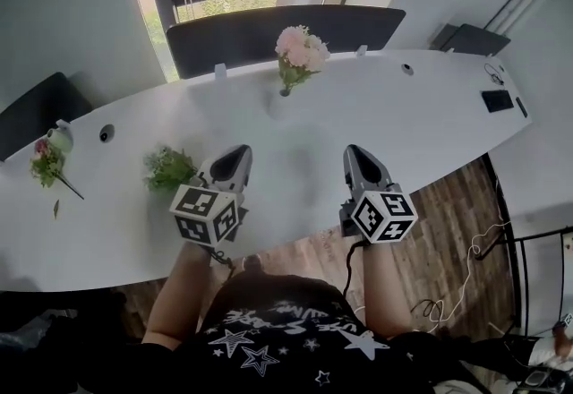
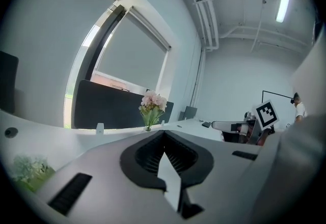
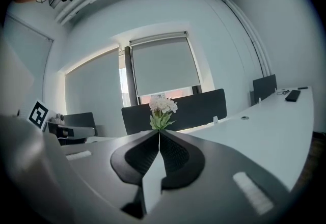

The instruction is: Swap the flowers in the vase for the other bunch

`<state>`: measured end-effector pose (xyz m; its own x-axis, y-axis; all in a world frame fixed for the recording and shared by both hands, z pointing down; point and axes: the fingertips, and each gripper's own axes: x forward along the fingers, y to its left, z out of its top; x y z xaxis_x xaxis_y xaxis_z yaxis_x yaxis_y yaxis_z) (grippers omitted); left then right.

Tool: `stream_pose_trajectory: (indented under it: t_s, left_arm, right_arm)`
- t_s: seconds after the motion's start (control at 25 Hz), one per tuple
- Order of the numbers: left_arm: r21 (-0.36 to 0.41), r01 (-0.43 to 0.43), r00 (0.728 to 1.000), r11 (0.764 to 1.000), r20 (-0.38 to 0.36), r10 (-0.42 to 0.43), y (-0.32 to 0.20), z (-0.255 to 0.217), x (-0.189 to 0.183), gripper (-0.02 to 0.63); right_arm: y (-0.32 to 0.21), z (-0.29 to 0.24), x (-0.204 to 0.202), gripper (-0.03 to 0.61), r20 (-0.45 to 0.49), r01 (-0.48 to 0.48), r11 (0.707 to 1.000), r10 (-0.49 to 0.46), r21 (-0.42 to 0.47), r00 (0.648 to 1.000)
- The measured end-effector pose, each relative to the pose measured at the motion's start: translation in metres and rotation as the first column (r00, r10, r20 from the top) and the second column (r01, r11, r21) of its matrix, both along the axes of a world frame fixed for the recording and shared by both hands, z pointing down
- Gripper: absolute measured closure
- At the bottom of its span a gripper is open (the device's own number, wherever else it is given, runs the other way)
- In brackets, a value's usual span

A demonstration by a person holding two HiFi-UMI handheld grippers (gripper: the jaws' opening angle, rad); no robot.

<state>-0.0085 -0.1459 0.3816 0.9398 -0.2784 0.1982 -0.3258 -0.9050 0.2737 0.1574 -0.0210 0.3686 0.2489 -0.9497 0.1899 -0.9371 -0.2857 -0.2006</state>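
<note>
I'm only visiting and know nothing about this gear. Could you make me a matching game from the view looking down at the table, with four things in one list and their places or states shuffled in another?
Things:
1. pink flowers
2. leafy green bunch
3. flat black device
4. right hand-held gripper

Places or states:
A. lying near the right end of the white table
B. jaws shut, nothing between them
C. upright at the table's far edge, before the dark panel
D. on the table, just left of the left hand-held gripper

Pairs: 1-C, 2-D, 3-A, 4-B
</note>
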Motion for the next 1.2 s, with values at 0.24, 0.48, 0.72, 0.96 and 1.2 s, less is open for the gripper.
stream_pose_trajectory:
  t_s: [0.24,0.48,0.72,0.96,1.2]
  left_arm:
    - [-0.033,-0.055,0.998,0.998,-0.019,0.054,-0.012,0.006,0.017,0.606]
    - [-0.044,-0.076,0.997,0.996,0.009,0.076,-0.015,0.022,0.028,0.606]
    - [-0.04,0.008,1.0,0.999,0.023,-0.007,-0.032,0.023,0.034,0.606]
    - [0.001,0.109,0.993,0.994,0.049,-0.109,-0.047,0.016,0.043,0.606]
    - [0.01,0.177,0.981,0.984,0.077,-0.178,-0.062,0.02,0.065,0.606]
  right_arm:
    - [0.0,0.014,-0.002,0.575,0.021,-0.045,0.999,0.045,-0.028,0.999]
    - [-0.008,0.02,0.008,0.575,0.026,-0.031,0.999,0.032,-0.033,0.999]
    - [-0.04,0.026,0.026,0.574,0.055,0.06,0.998,-0.058,-0.022,0.997]
    - [-0.085,0.02,0.048,0.572,0.086,0.186,0.983,-0.186,0.009,0.979]
    - [-0.121,0.031,0.063,0.549,0.135,0.303,0.953,-0.3,0.002,0.944]
